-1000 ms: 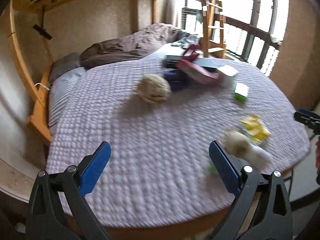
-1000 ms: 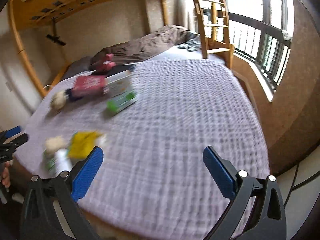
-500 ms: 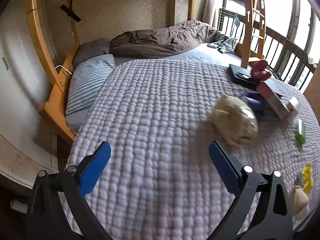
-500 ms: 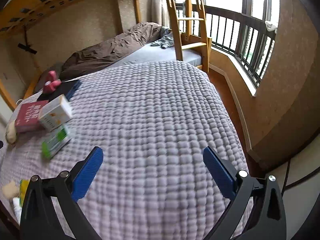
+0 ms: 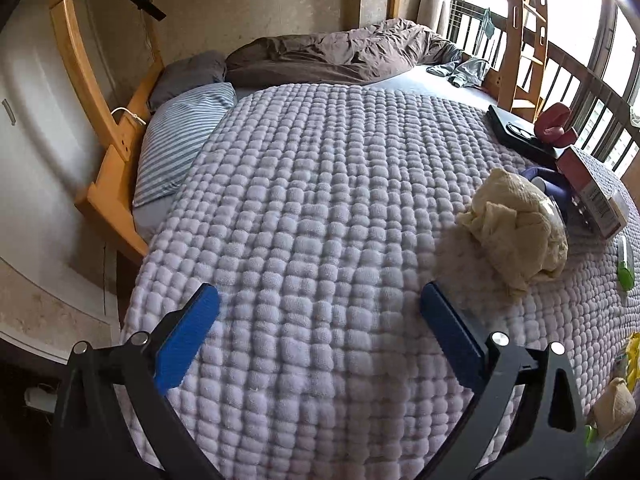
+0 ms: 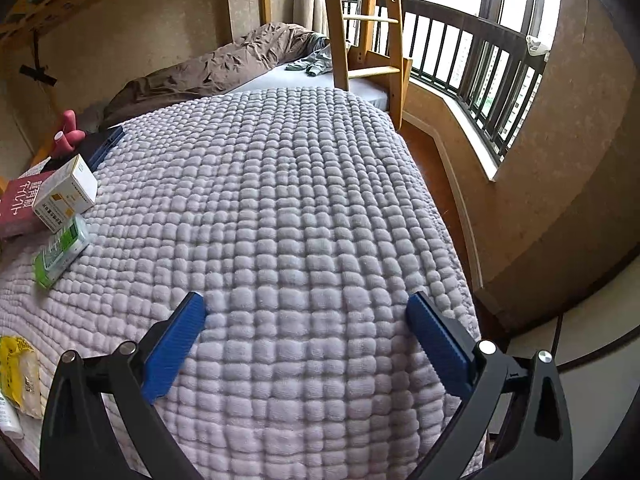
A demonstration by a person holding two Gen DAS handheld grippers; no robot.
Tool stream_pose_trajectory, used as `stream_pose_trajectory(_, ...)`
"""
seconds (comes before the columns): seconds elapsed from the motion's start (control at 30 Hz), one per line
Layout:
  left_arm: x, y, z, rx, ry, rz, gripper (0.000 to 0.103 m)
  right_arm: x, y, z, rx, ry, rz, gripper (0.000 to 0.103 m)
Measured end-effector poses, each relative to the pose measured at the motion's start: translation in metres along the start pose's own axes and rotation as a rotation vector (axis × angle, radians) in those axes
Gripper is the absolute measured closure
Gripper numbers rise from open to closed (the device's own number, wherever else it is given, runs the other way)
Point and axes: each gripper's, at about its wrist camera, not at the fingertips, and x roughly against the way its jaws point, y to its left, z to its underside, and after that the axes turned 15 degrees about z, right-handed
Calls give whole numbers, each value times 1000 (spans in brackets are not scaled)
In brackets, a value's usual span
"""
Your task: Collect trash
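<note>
A crumpled beige wad (image 5: 516, 226) lies on the lilac bedspread (image 5: 312, 208), to the right of my left gripper (image 5: 316, 306), which is open and holds nothing. A smaller beige wad (image 5: 614, 408) and a yellow wrapper (image 5: 634, 356) sit at the bed's lower right edge. In the right wrist view, my right gripper (image 6: 306, 312) is open over bare bedspread (image 6: 304, 200). Far to its left lie a green-and-white packet (image 6: 60, 250), a white-and-orange box (image 6: 66, 194), a dark red book (image 6: 18, 208) and a yellow wrapper (image 6: 18, 372).
A striped pillow (image 5: 180, 140) and a brown duvet (image 5: 340, 54) lie at the head of the bed. A black tablet (image 5: 520, 136) and a red object (image 5: 554, 124) rest near the wooden ladder (image 6: 360, 24). The window railing (image 6: 492, 64) and floor are to the right.
Both views have swung: the left gripper turned left, so the beige wad now sits to its right. The right gripper turned right, pushing the boxes and wrapper to the left edge.
</note>
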Motion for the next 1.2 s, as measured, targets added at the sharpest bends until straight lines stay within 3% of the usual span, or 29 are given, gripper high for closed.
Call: stream_pose_trajectory(1.2, 3, 3, 6, 9, -2, 3, 1, 9, -2, 11, 8, -2, -15, 4)
